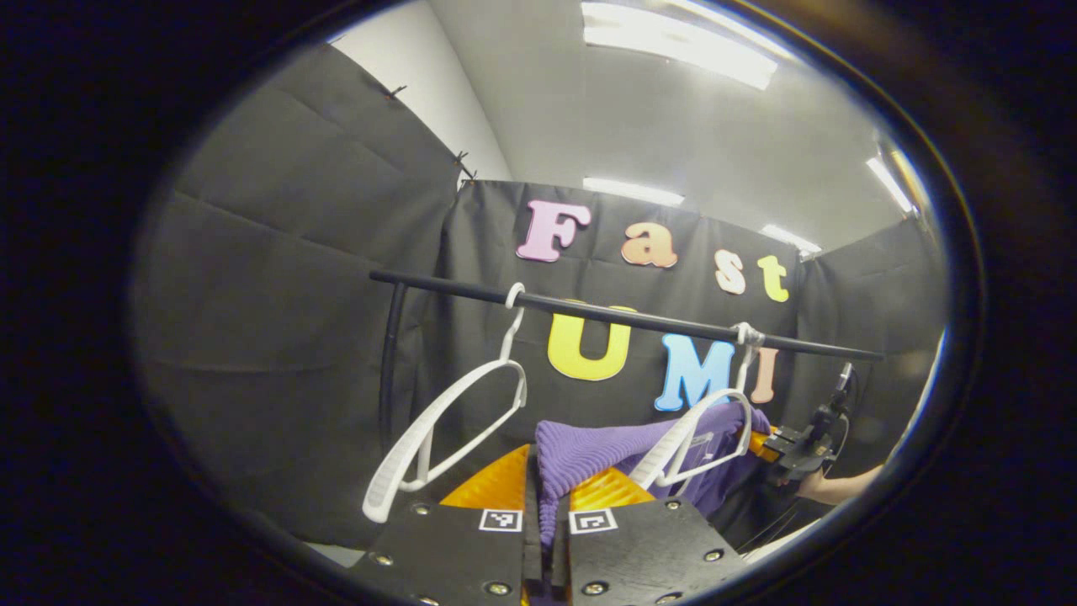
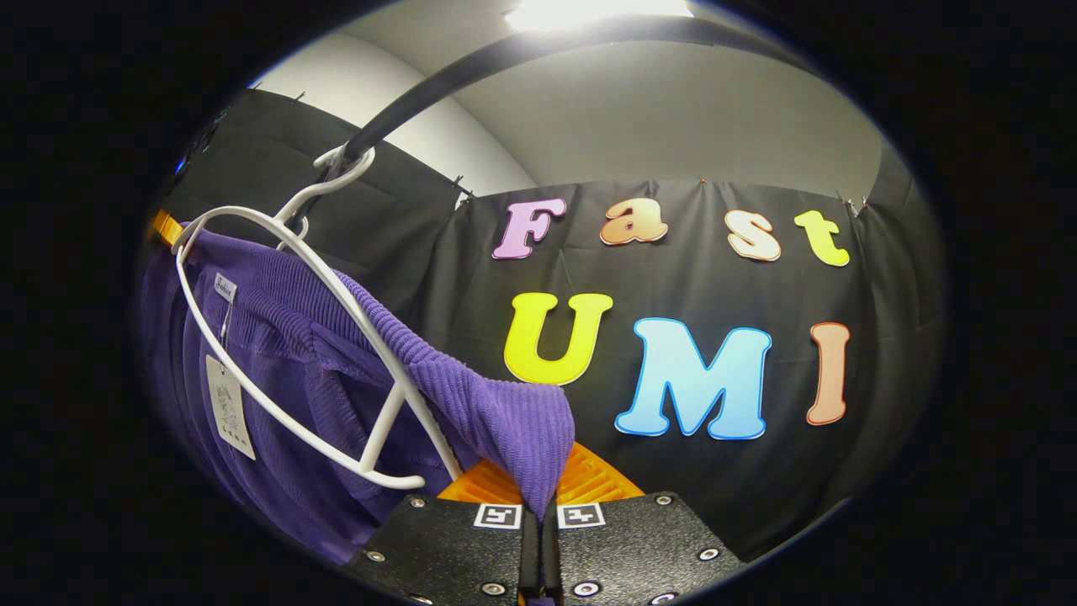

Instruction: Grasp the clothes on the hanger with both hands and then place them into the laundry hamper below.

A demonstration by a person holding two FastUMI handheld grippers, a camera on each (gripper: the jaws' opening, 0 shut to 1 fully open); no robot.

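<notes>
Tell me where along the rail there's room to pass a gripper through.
Free: the stretch of black rail between the bare white hanger and the hanger carrying the purple garment. Crowded: around that garment, where both grippers' jaws pinch cloth.

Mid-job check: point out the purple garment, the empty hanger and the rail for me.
purple garment (image 2: 505, 417), right gripper view, ribbed corner pinched above the tongs.
empty hanger (image 1: 437, 421), left gripper view, its sloping arm.
rail (image 1: 623, 317), left gripper view, mid-span between the two hooks.
</notes>
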